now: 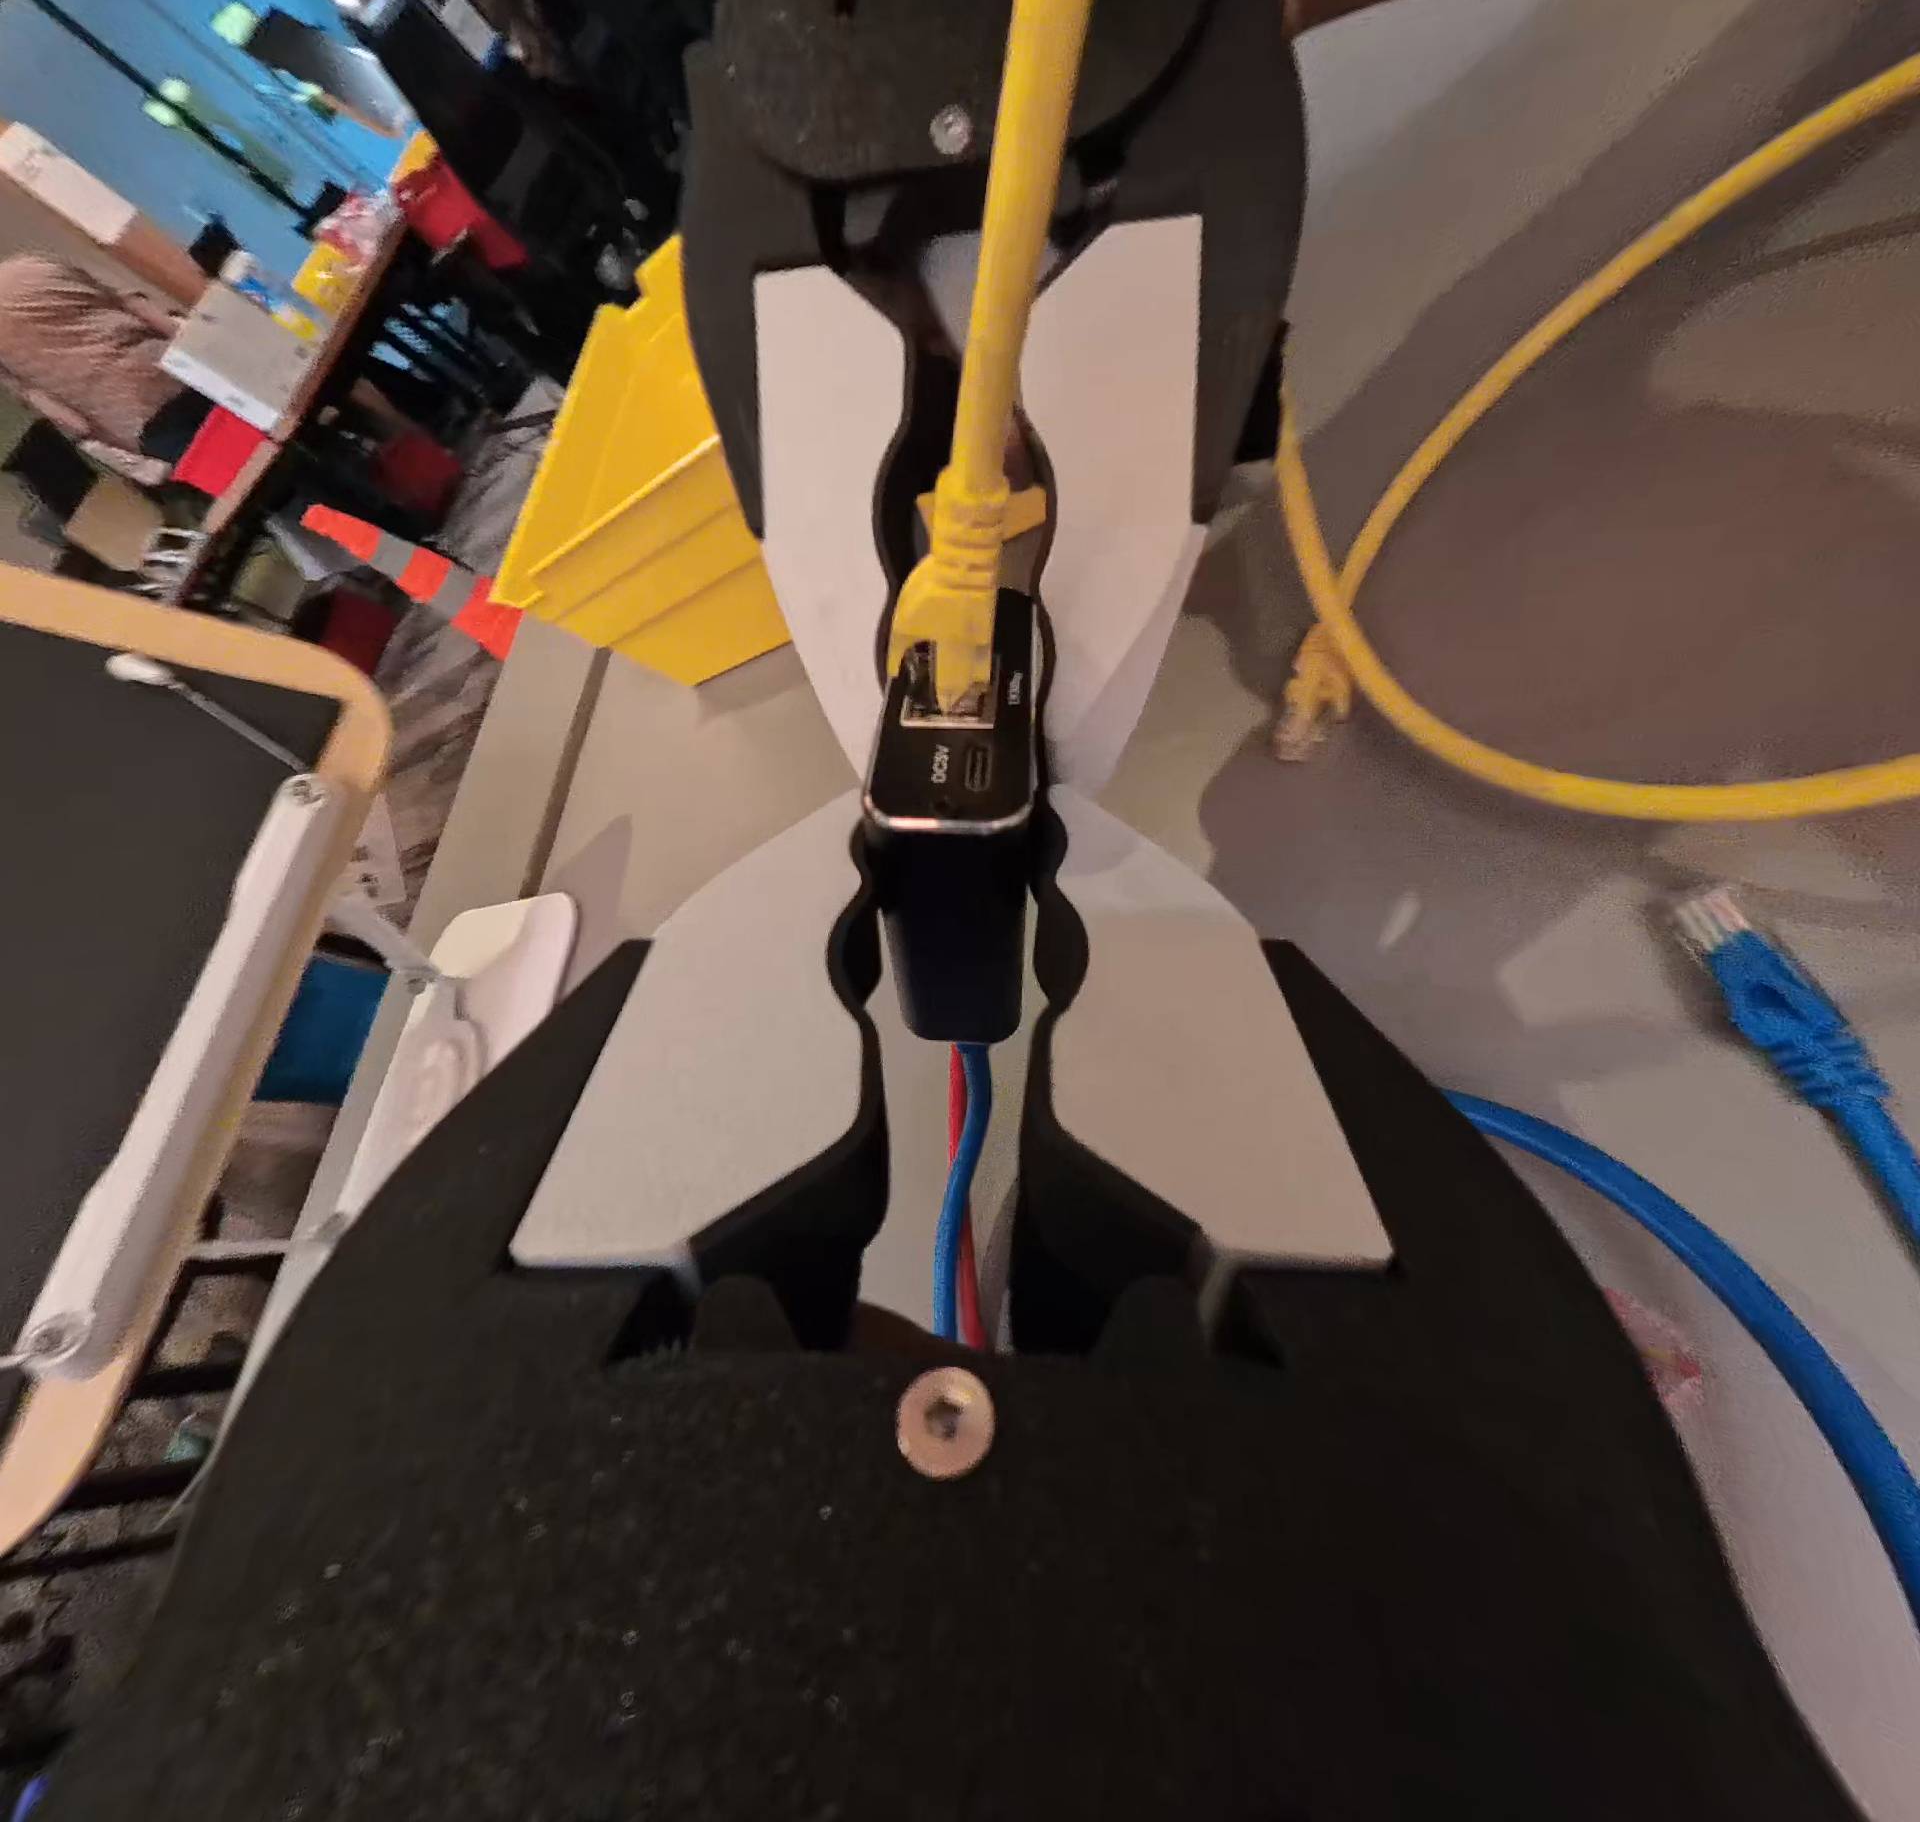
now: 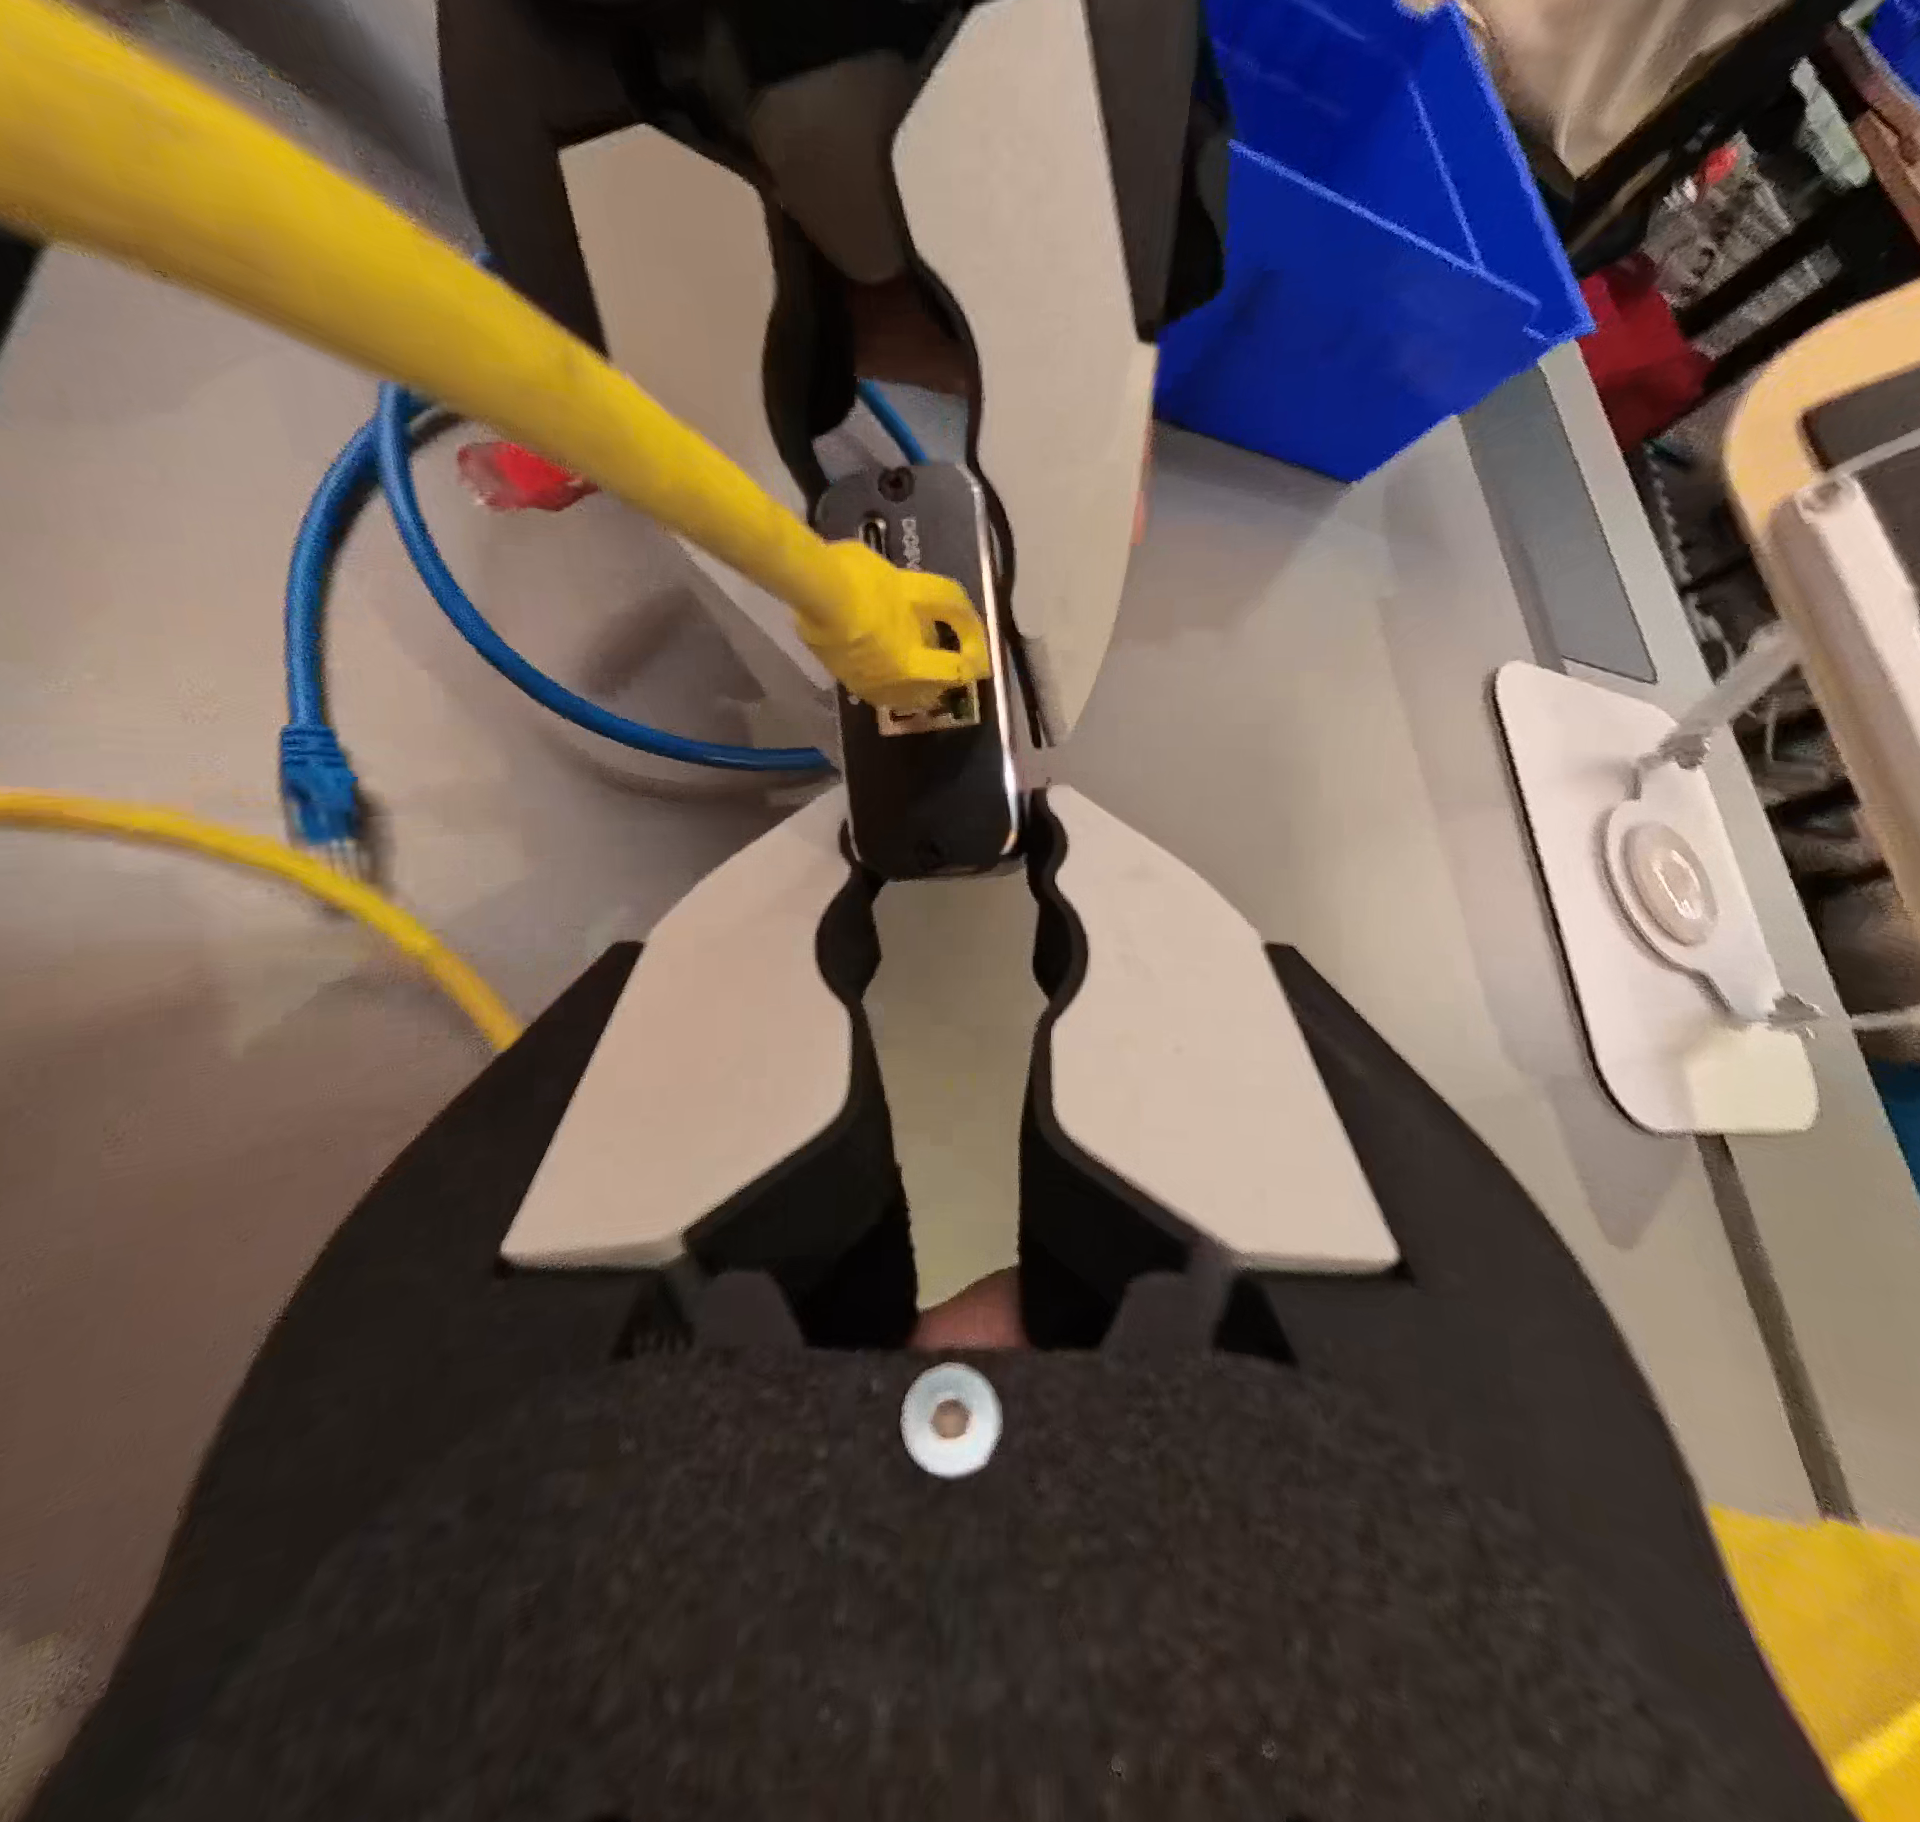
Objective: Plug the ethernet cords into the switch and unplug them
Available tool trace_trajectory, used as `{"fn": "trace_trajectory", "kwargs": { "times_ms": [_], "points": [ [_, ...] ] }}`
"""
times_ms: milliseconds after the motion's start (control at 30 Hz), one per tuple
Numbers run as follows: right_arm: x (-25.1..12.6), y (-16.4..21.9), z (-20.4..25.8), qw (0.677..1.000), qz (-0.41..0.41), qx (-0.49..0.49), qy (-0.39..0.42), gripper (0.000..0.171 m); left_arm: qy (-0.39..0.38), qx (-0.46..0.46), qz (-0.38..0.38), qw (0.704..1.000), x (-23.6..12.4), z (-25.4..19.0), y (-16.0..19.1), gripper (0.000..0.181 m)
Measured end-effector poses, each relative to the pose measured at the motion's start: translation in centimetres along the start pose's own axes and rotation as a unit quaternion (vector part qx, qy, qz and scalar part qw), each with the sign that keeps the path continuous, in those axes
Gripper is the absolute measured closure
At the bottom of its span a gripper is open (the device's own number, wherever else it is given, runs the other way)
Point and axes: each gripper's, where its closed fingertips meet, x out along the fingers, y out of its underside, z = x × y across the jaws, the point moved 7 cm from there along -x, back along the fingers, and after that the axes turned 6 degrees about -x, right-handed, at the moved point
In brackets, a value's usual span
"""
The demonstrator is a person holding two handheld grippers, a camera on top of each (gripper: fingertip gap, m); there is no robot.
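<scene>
Two pairs of tongs meet over a grey bench (image 1: 1507, 941) around one small black switch (image 1: 951, 920), which is held clear of the surface with its port face turned up toward both cameras. The left tongs (image 1: 956, 822) are clamped on the switch body, blue and red cords (image 1: 961, 1149) trailing from its lower end back between the fingers. The right tongs (image 2: 945, 837) hug the opposite end of the port face; whether they press on it or merely flank it cannot be told. A yellow plug (image 1: 951, 619) stands in the port just beyond the left tips, apparently tilted and not fully home, part of the socket showing beside it, while its yellow cord (image 2: 416, 297) arches back over the right tongs. The step in hand looks like seating or freeing that plug. Doing it well likely means the left tongs hold the switch rigid while the plug travels straight along the port's axis, its latch tab pressed before any pull, and the stiff cord is not allowed to lever it sideways. A loose blue plug (image 1: 1766, 1003) and a second yellow plug (image 1: 1314, 692) lie on the bench to the right of the left tongs.
</scene>
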Motion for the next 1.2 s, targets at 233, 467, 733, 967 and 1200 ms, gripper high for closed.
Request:
{"fn": "trace_trajectory", "kwargs": {
  "times_ms": [233, 467, 733, 967, 1200],
  "points": [
    [-5.6, -0.3, -6.4, 0.958, 0.139, 0.083, 0.236, 0.131, -0.164, 0.023, 0.02, 0.986, 1.8, 3.4, 2.5, 0.156],
    [-10.4, -6.6, -6.2, 0.981, 0.044, 0.01, 0.186, 0.135, -0.192, 0.08, 0.081, 0.975, 4.8, 2.7, 5.4, 0.156],
    [0.7, -1.0, -0.8, 0.964, 0.243, -0.098, 0.044, 0.129, -0.187, 0.08, 0.08, 0.976, 4.9, 1.0, 5.4, 0.156],
    [2.2, -0.7, 0.2, 0.945, 0.265, -0.162, 0.108, 0.151, -0.165, 0.063, 0.068, 0.982, 4.4, 0.4, 5.2, 0.156],
    [2.2, -0.4, 0.1, 0.941, 0.278, -0.164, 0.104, 0.154, -0.162, 0.072, 0.068, 0.982, 4.2, 0.1, 5.1, 0.156]
  ]
}}
